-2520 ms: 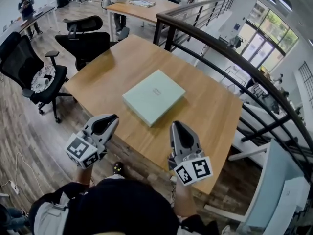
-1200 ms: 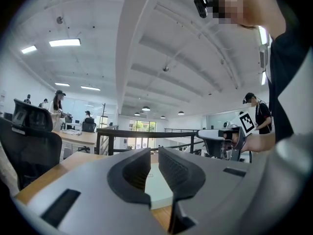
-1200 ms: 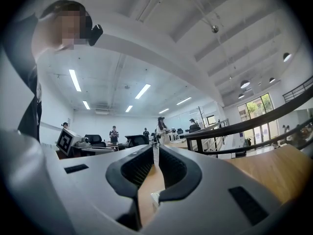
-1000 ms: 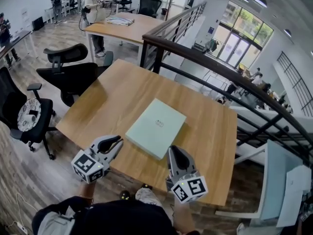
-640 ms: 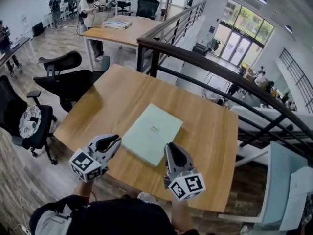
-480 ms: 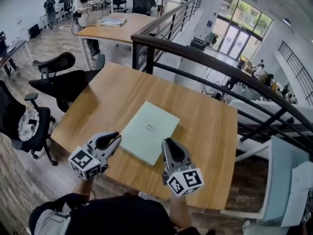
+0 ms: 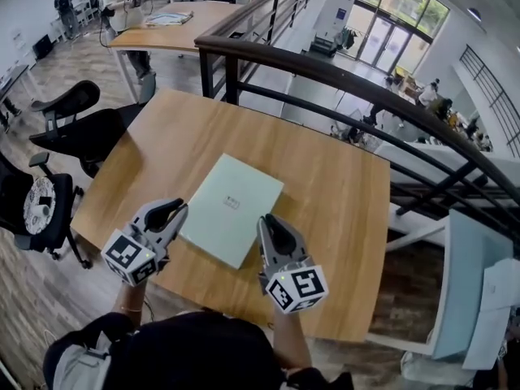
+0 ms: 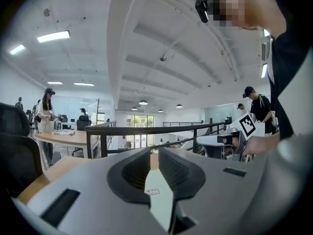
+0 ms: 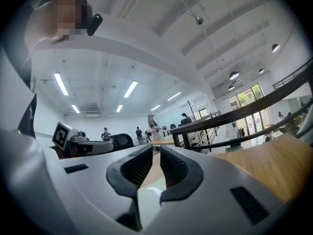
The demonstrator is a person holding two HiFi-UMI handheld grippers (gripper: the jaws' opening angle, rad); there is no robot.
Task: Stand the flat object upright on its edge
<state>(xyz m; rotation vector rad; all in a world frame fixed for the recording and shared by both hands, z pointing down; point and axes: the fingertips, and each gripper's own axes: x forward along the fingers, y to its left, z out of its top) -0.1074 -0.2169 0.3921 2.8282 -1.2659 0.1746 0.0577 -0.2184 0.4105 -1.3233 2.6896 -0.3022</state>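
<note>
A flat pale green square box [image 7: 231, 208] lies face down-flat on the wooden table [image 7: 325, 193], near its front edge. My left gripper [image 7: 176, 209] hovers at the box's left near edge, shut, with nothing in it. My right gripper [image 7: 266, 220] hovers at the box's right near corner, also shut and empty. In the left gripper view the jaws [image 8: 153, 153] stand almost together and a strip of the box [image 8: 159, 192] shows through the slit. The right gripper view shows its jaws [image 9: 156, 153] likewise together over the table [image 9: 264, 160].
A black railing [image 7: 325, 75] runs along the table's far and right sides. Black office chairs [image 7: 77, 128] stand to the left of the table. Another desk [image 7: 175, 15] with people around it is at the far left. Bare tabletop lies right of the box.
Both grippers have moved forward from the table's near edge to the box's near side, one at each side of it. Their jaws have stayed shut. The box has not moved.
</note>
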